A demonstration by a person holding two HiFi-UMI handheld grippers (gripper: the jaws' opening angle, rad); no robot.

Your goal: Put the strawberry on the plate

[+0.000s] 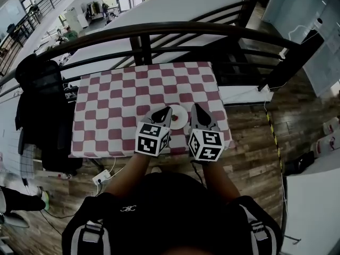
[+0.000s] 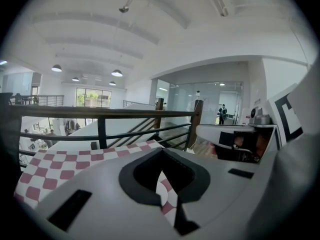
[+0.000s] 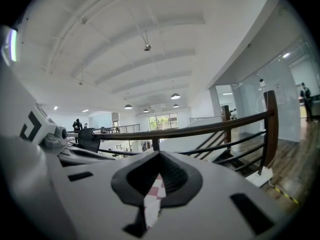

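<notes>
Strawberry (image 1: 175, 118) is sitting on the white plate (image 1: 183, 112), a small red spot on its near side, and that plate is lying between the two grippers, near the front edge of the red-and-white checked tablecloth (image 1: 114, 97). The left gripper (image 1: 161, 113) is hovering just to the left of the plate, its tip reaching over the rim, and in its own view its jaws are pressing together with nothing caught in them, only a sliver of checked cloth showing through the slit. The right gripper (image 1: 196, 110) is hanging just to the right of the plate, clear of the rim, and its jaws are likewise pressing together on nothing, cloth peeking through the narrow gap. Both grippers are pointing away from the person towards the dark railing (image 1: 159, 32) beyond the table, with the marker cubes facing up at the head camera.
</notes>
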